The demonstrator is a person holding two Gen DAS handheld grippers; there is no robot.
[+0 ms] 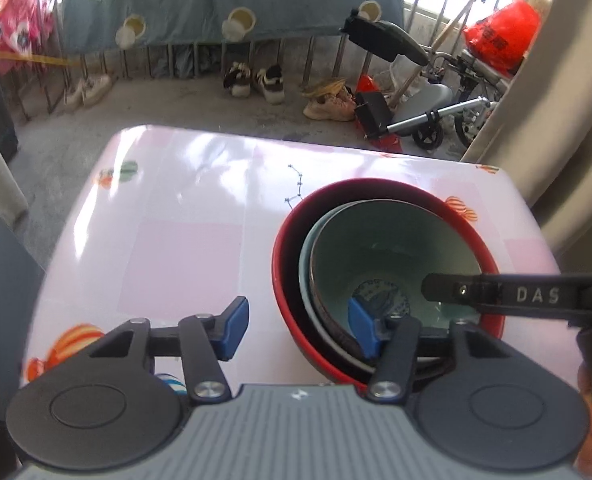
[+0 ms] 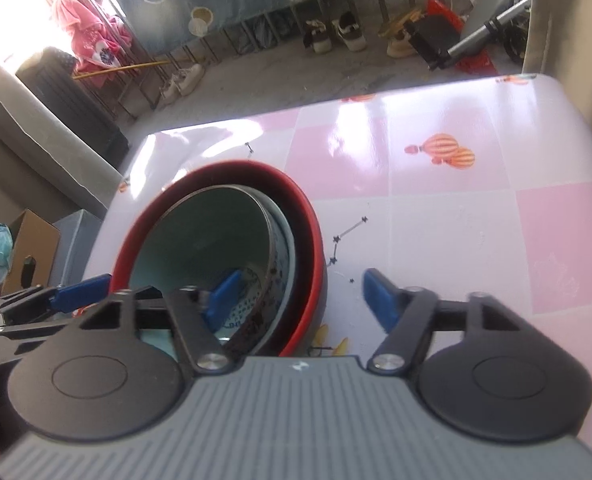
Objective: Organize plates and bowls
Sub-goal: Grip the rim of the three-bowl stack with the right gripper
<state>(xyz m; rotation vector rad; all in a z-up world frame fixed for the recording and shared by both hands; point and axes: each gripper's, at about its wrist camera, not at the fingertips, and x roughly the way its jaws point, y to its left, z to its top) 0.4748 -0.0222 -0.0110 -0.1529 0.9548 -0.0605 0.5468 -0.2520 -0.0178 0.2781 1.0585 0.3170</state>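
Note:
A red-rimmed black bowl (image 1: 291,296) sits on the pink checked table (image 1: 183,248) with a pale blue bowl and a green-lined patterned bowl (image 1: 392,248) nested inside it. My left gripper (image 1: 300,326) is open and straddles the stack's left rims, one finger inside, one outside. My right gripper (image 2: 300,298) is open and straddles the right rims of the same stack (image 2: 199,240). The right gripper's finger (image 1: 496,294) also shows in the left wrist view, reaching into the green bowl.
The table's far edge (image 1: 296,140) drops to a concrete floor with shoes (image 1: 255,80), a railing and a folded scooter (image 1: 424,116). A cardboard box (image 2: 27,248) stands left of the table. A pillar (image 1: 568,100) rises at the right.

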